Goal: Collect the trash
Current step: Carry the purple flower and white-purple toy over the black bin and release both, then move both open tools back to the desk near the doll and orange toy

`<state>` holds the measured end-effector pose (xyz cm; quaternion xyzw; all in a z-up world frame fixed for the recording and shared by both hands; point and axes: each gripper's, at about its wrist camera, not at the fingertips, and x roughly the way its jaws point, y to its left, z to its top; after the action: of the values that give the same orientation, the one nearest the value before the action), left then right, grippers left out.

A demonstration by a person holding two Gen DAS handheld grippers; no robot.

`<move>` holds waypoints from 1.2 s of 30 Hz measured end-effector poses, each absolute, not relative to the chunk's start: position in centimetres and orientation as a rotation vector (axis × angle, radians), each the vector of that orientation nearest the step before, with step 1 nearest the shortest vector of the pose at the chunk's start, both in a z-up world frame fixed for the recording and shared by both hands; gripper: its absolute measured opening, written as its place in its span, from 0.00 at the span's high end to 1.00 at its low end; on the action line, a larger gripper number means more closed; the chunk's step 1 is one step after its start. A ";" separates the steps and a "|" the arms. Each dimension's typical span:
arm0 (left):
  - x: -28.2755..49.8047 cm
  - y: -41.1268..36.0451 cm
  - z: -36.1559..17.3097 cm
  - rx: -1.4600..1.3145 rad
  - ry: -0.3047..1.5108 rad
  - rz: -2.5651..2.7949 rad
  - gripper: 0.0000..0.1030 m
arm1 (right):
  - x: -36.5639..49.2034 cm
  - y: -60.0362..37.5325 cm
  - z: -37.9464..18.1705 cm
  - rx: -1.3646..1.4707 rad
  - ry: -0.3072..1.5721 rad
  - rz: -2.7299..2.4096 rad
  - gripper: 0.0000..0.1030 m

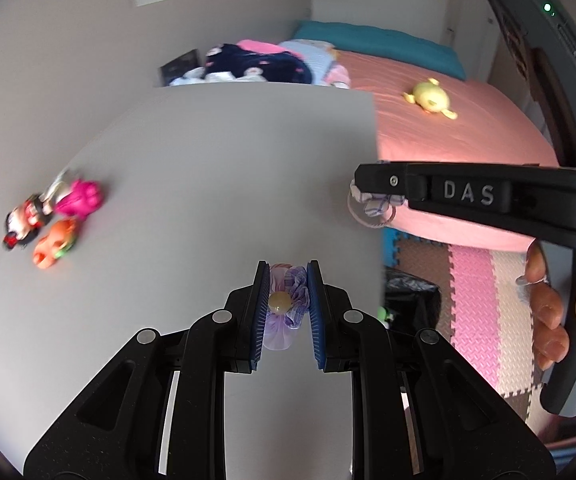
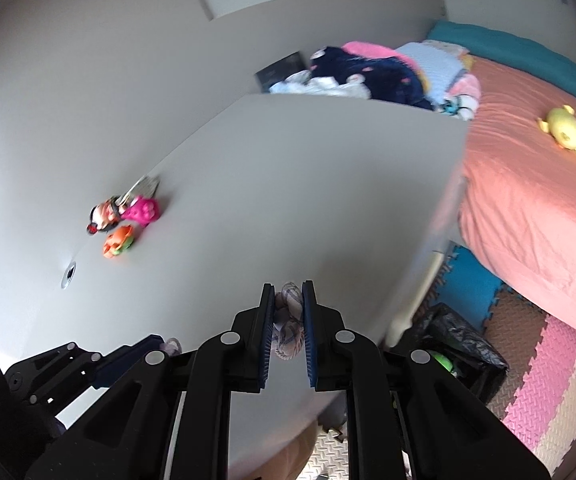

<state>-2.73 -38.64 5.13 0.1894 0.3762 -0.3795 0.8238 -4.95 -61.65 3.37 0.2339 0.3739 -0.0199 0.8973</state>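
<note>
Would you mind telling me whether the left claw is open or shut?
Shut: the left claw pinches a crumpled purple wrapper between its blue pads, above the grey table.

Grey table (image 1: 215, 152) bearing small toys (image 1: 55, 220)

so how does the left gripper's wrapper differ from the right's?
The left wrapper is purple and sheer, with a round yellowish ball showing; the right wrapper is white with blue lines, and no ball shows. The left gripper stands a little wider than the right gripper. Both wrappers are crumpled, each pinched between blue fingers.
</note>
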 end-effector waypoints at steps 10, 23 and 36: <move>-7.9 -45.3 5.4 0.486 0.780 -0.977 0.82 | -12.4 -69.3 2.6 0.534 0.737 -0.232 0.85; -13.3 -51.9 3.6 0.621 0.778 -1.106 0.82 | -19.2 -75.7 -1.9 0.638 0.776 -0.392 0.85; -13.1 -52.3 2.8 0.662 0.738 -1.058 0.06 | -19.8 -77.4 -3.3 0.671 0.775 -0.521 0.02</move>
<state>-13.11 -52.32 2.76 0.3030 0.3375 -0.4838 0.7485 -19.76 -77.37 -3.30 0.3171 0.3663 -0.2464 0.8394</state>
